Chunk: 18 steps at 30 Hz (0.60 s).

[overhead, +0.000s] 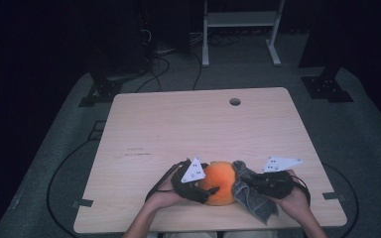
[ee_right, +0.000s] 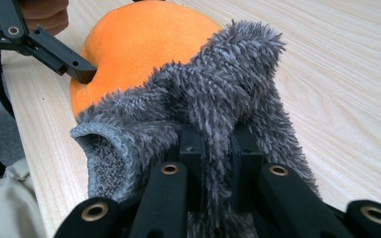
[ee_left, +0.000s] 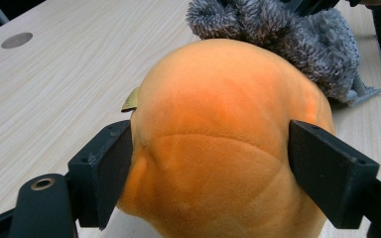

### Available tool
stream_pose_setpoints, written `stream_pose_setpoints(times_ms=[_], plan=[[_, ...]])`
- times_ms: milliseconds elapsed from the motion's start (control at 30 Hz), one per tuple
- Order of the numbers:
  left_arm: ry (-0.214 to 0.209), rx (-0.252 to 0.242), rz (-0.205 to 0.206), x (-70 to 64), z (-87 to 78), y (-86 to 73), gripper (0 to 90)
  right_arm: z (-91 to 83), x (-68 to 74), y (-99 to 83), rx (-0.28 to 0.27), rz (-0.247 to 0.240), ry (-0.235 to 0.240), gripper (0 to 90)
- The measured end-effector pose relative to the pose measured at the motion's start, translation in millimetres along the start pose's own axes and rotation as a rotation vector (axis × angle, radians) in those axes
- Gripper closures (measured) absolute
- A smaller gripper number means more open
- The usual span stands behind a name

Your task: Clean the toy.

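1. Wooden table [overhead: 178, 124], light grain, round cable hole [overhead: 235, 101] near the far edge. All the work sits at the near edge, centre-right.
2. Orange plush toy [overhead: 220, 181], rounded, resting on the table between the two grippers. In the left gripper view its body [ee_left: 218, 139] bulges between the jaws; small tan tag [ee_left: 131, 100] sticks out on one side.
3. Grey fuzzy cloth [overhead: 254, 196], shaggy pile, draped against the plush's right side and trailing toward the near table edge. Touching the plush; in the right gripper view it [ee_right: 218, 99] laps over the orange surface [ee_right: 139, 44].
4. Left gripper [overhead: 206, 191], held in the person's left hand [overhead: 166, 196]. Jaws spread wide, one pad on each flank of the plush, pressing into the fabric: grasping the plush toy.
5. Right gripper [overhead: 253, 182], held in the right hand [overhead: 292, 196]. Jaws drawn close together in its own view, a fold of the grey cloth pinched between them: clenched on the cloth, pile spilling over both jaws.
6. Left gripper's jaw tip [ee_right: 74, 67] seen from the right gripper view, dug into the plush side.
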<state>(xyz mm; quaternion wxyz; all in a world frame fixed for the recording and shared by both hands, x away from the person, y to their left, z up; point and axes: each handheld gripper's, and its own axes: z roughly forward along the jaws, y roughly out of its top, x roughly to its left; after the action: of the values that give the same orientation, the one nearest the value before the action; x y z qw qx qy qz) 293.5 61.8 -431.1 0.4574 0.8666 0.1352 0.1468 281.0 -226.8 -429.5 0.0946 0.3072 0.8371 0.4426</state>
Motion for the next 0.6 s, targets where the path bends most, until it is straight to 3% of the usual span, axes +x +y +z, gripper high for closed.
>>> stream_pose_setpoints(times_ms=[300,367,467,533,600], plan=[[-0.012,-0.006,-0.011,0.2,0.8,-1.1,20.4,-0.4,-2.2,0.9,-0.005,0.008,0.004,78.9],[-0.019,0.001,0.004,-0.8,0.0,-0.8,21.5,-3.5,0.7,5.8,-0.036,0.01,-0.018,79.0],[-0.026,0.005,0.023,-3.3,-0.1,0.0,22.5,-5.5,11.5,16.8,-0.096,-0.009,-0.008,78.9],[-0.033,0.01,0.03,-4.2,-1.0,-0.4,22.9,-1.9,17.1,20.5,-0.097,-0.028,-0.006,78.9],[-0.043,0.005,0.031,-4.4,-1.8,-0.2,22.8,0.0,14.0,19.2,-0.09,-0.018,0.009,78.8]])
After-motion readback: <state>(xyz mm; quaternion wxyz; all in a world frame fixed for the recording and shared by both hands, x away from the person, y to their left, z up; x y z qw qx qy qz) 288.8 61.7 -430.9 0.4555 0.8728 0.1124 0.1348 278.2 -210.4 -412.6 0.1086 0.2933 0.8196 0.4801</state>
